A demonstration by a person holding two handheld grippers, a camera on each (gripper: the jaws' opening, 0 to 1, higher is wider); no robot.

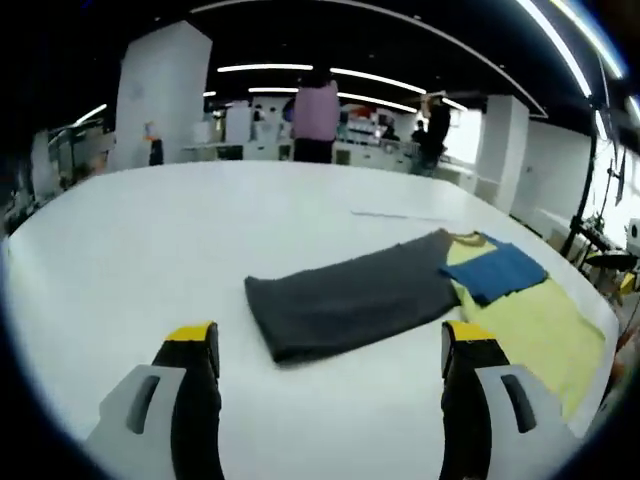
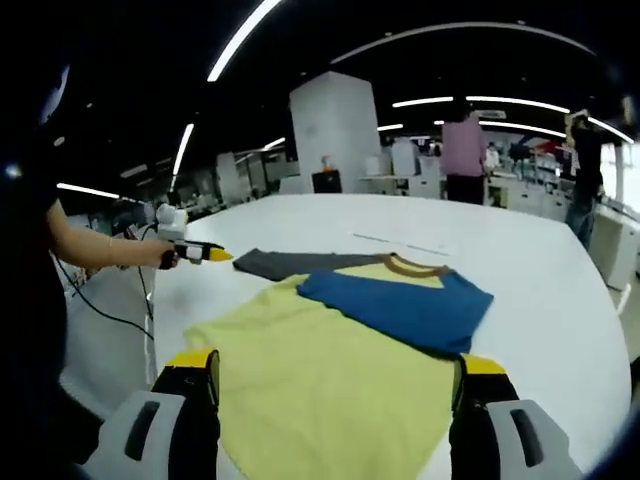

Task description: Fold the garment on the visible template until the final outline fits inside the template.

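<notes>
- Hovering above the white table [image 1: 150, 260], both grippers off the cloth: left gripper [image 1: 330, 350] jaws apart, empty; right gripper [image 2: 335, 385] jaws apart, empty.
- Yellow T-shirt [image 2: 320, 385] flat on the table, blue sleeve [image 2: 395, 305] folded inward over the chest; dark grey panel [image 1: 350, 300] beside it, touching at the collar.
- Mid-fold, by the look.
- Next: pinch a free edge, carry it across.

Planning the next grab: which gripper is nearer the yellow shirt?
Right. The right gripper hangs open over the yellow shirt; the left gripper stands off past its far edge, by the dark gray cloth.
</notes>
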